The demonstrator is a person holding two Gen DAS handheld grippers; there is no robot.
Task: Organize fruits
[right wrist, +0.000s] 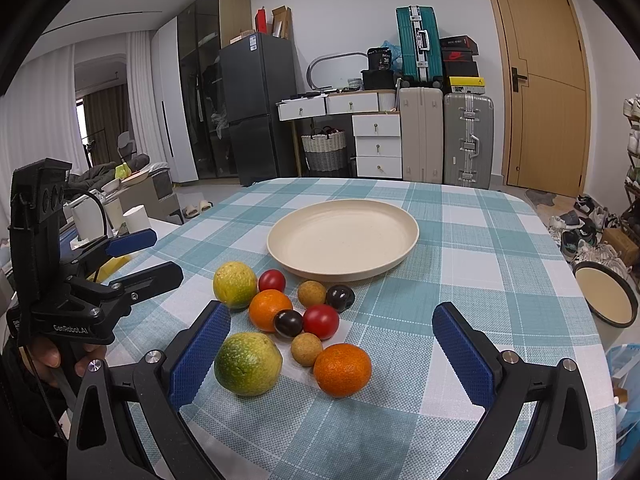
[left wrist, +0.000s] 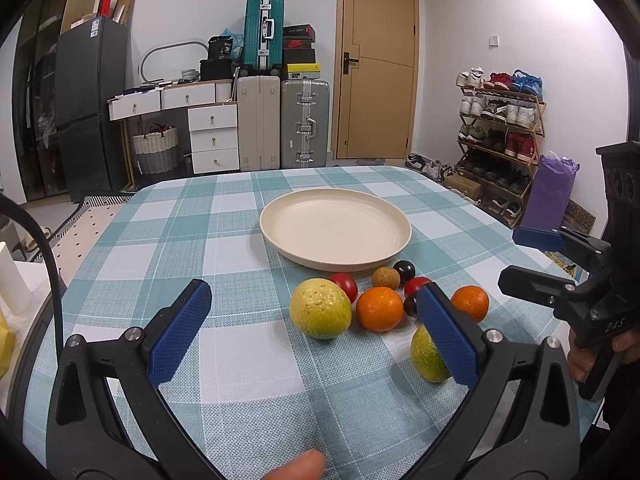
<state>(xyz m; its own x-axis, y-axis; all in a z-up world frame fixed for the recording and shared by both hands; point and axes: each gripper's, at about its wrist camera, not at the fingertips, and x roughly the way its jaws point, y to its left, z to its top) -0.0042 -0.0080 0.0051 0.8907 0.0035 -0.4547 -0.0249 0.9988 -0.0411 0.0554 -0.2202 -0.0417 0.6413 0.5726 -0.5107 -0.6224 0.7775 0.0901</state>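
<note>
Fruit pile: two yellow-green citrus, two oranges, two red tomatoes, two dark plums and two tan longan-like balls, clustered on the checked tablecloth point(right wrist: 460, 240) just in front of the plate
Plate point(right wrist: 404, 254): cream, round, bare inside — the likely home for the fruit
Nearest pieces: the near green citrus point(right wrist: 247, 363) and the near orange point(right wrist: 342, 369) lie closest to the right tongs, a tan ball touching the orange
Right gripper point(right wrist: 332, 340): jaws spread wide, holding nothing, hovering over the near edge of the pile
Left gripper point(left wrist: 316, 330): jaws also wide apart and empty, the far green citrus point(left wrist: 321, 308) between its pads in view
Step in hand: judged as the first pick — nothing is on the plate yet
Doing it well: take an outer fruit first, centre the pads on its widest girth, close gently so it cannot squirt out, and avoid nudging the small round ones, which would roll
</note>
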